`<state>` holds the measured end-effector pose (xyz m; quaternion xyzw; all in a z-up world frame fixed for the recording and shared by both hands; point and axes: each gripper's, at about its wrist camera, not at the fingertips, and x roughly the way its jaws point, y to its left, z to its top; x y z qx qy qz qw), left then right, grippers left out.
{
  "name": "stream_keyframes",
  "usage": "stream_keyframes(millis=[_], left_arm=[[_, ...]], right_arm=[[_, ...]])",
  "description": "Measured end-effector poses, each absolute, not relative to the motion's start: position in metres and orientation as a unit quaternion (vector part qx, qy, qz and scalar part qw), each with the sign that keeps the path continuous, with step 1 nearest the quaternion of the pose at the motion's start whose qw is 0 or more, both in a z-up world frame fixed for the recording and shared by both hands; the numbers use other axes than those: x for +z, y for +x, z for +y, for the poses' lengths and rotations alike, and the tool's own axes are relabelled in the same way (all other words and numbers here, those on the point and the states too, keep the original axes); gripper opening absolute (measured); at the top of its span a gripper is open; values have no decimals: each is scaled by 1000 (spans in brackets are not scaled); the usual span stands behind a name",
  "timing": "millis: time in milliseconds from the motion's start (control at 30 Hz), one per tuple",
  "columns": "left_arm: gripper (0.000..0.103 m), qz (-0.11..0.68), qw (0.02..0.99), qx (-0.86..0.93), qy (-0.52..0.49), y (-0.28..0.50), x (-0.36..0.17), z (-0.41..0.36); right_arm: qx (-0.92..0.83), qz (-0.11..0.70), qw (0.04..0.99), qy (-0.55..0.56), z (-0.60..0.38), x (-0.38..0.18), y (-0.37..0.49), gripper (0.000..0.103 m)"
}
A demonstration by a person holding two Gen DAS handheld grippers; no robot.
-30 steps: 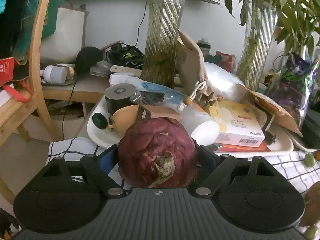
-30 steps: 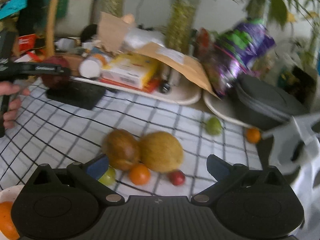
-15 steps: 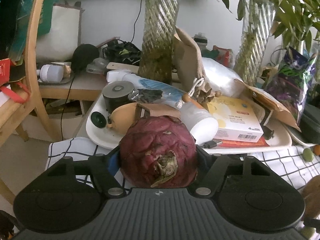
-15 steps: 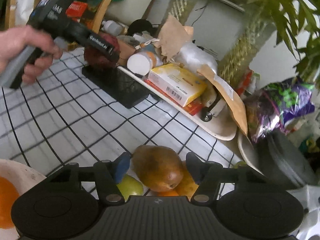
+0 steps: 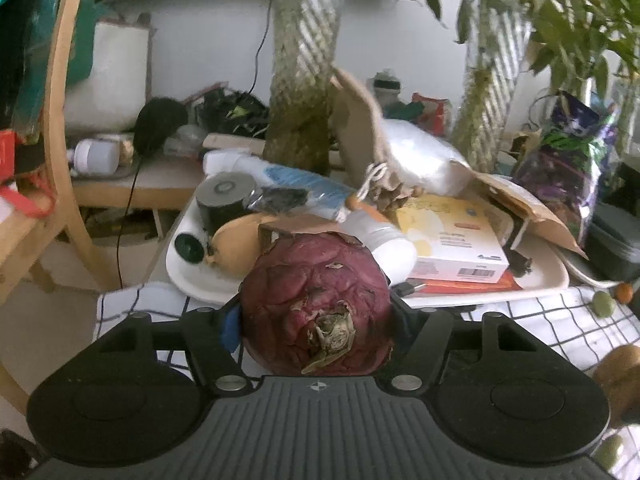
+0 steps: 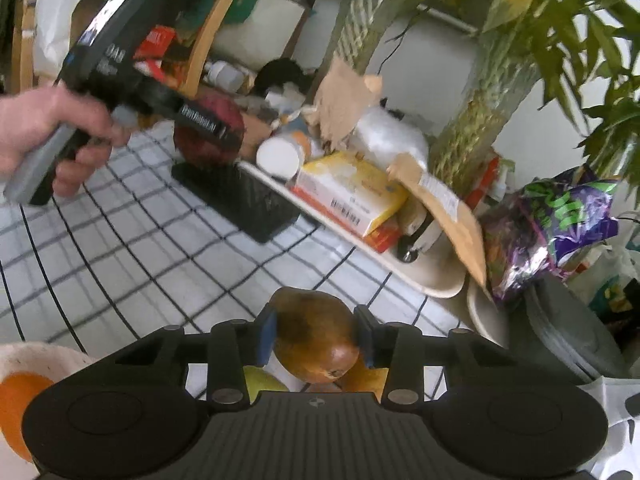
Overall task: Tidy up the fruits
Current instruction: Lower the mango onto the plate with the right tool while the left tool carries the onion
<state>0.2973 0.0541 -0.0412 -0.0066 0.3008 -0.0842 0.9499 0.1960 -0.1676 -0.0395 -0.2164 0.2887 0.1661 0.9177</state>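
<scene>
Since half a second earlier, the right claw (image 6: pixel 314 336) had lifted its brown pear (image 6: pixel 316 336) off the checked cloth (image 6: pixel 132 248). It pinched the pear by its sides. The left claw (image 5: pixel 316 316) pinched a big wrinkled red fruit (image 5: pixel 316 304) above the cloth's far edge, close to the crowded tray (image 5: pixel 548 280). Round fruit might slip or bump that tray. Most open room lay on the cloth's middle.

Open checked cloth (image 6: pixel 132 240) at left, cluttered tray (image 6: pixel 432 280) and black block (image 6: pixel 236 200) barring the far side
</scene>
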Motion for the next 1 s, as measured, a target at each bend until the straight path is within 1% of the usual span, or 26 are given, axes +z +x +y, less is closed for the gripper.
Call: stream_keyframes(millis=[433, 733, 1000], left_arm=[[65, 288, 947, -142, 9, 253, -12, 37], [66, 280, 944, -175, 22, 202, 10, 31], [66, 280, 941, -189, 38, 153, 20, 27]], right_arm=[[143, 307, 933, -121, -198, -20, 165, 41], [152, 325, 933, -17, -213, -9, 129, 40], [137, 346, 928, 26, -221, -6, 95, 39]])
